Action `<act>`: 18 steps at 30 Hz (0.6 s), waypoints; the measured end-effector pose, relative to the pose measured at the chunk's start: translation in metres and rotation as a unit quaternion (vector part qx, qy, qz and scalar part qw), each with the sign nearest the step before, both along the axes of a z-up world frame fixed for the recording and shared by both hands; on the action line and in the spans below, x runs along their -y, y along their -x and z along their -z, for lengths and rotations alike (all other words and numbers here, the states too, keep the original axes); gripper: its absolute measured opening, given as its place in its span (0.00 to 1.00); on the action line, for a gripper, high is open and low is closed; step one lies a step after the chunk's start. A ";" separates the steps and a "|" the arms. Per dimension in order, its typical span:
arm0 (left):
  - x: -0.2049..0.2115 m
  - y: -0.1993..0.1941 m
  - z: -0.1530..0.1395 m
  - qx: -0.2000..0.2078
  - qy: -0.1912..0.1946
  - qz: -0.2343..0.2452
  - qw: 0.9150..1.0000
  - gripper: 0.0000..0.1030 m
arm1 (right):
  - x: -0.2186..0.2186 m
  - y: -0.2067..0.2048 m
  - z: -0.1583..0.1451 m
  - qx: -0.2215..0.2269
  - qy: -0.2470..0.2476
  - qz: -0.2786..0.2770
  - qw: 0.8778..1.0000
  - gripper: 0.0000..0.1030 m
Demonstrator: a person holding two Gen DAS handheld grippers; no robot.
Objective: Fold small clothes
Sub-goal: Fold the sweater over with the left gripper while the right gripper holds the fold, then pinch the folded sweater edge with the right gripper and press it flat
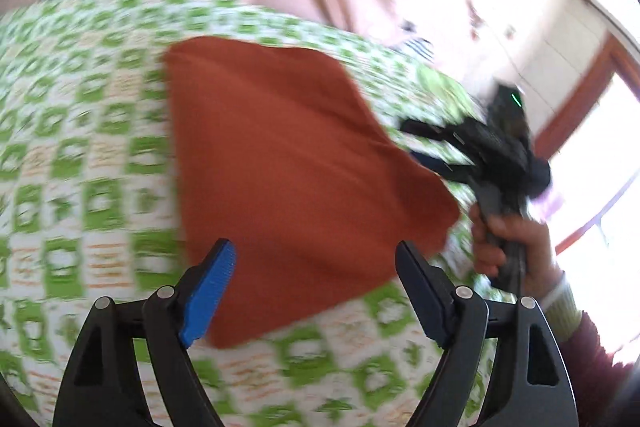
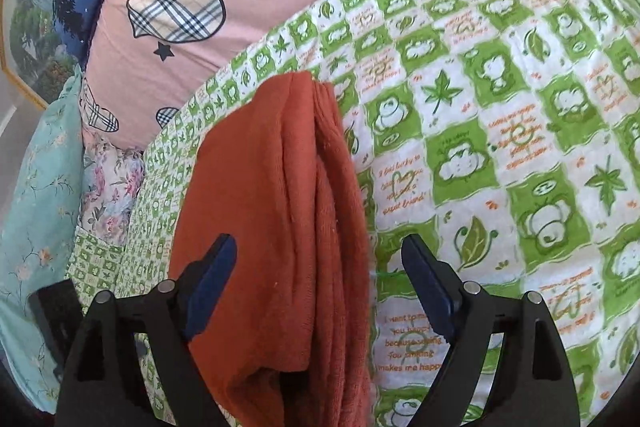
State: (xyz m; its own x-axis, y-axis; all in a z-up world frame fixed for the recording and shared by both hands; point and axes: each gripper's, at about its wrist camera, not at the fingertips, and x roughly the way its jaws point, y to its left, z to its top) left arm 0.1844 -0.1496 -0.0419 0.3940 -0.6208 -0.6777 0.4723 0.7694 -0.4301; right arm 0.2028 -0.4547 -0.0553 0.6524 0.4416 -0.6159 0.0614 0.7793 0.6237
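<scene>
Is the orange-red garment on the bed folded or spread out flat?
Folded. In the right wrist view the orange-red garment shows several stacked layers with edges running lengthwise, lying on the green checked blanket.

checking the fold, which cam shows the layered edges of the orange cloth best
The right wrist view: it is sharp, and the orange cloth shows its stacked folds running lengthwise between the open fingers. The left wrist view is motion-blurred and shows only its flat top face.
</scene>
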 end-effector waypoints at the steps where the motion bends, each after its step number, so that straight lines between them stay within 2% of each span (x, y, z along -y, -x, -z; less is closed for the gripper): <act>1: -0.007 -0.008 0.004 -0.013 0.000 -0.012 1.000 0.80 | -0.002 -0.002 0.001 -0.005 0.002 -0.003 1.000 0.83; 4: -0.022 -0.033 0.020 -0.056 0.020 -0.032 0.998 0.80 | -0.005 -0.010 0.007 -0.026 0.004 -0.009 1.000 0.80; 6: -0.024 -0.046 0.030 -0.079 0.029 -0.033 0.996 0.80 | -0.009 -0.016 0.013 -0.041 -0.006 -0.017 0.999 0.72; 9: -0.018 -0.072 0.055 -0.123 0.060 -0.022 0.990 0.80 | -0.020 -0.020 0.017 -0.056 -0.006 -0.031 0.998 0.43; 10: -0.016 -0.077 0.057 -0.126 0.069 -0.022 0.989 0.80 | -0.023 -0.020 0.017 -0.057 -0.010 -0.031 0.998 0.34; 11: -0.015 -0.080 0.060 -0.123 0.078 -0.020 0.989 0.79 | -0.027 -0.019 0.015 -0.055 -0.004 -0.029 0.998 0.31; 12: -0.010 -0.084 0.061 -0.121 0.081 -0.016 0.989 0.76 | -0.034 -0.016 0.009 -0.049 0.010 -0.026 0.998 0.29; 13: -0.007 -0.085 0.062 -0.118 0.073 -0.018 0.990 0.59 | -0.038 -0.014 0.005 -0.044 0.015 -0.024 0.999 0.28; 15: -0.005 -0.086 0.061 -0.112 0.063 -0.016 0.992 0.39 | -0.048 -0.007 -0.005 -0.026 0.003 -0.025 0.999 0.25; 16: -0.010 -0.080 0.056 -0.108 0.068 -0.013 0.992 0.32 | -0.056 -0.003 -0.008 -0.017 -0.014 -0.031 0.999 0.24; 18: -0.026 -0.070 0.041 -0.100 0.084 -0.010 0.991 0.29 | -0.077 0.003 -0.012 -0.004 -0.036 -0.048 0.998 0.23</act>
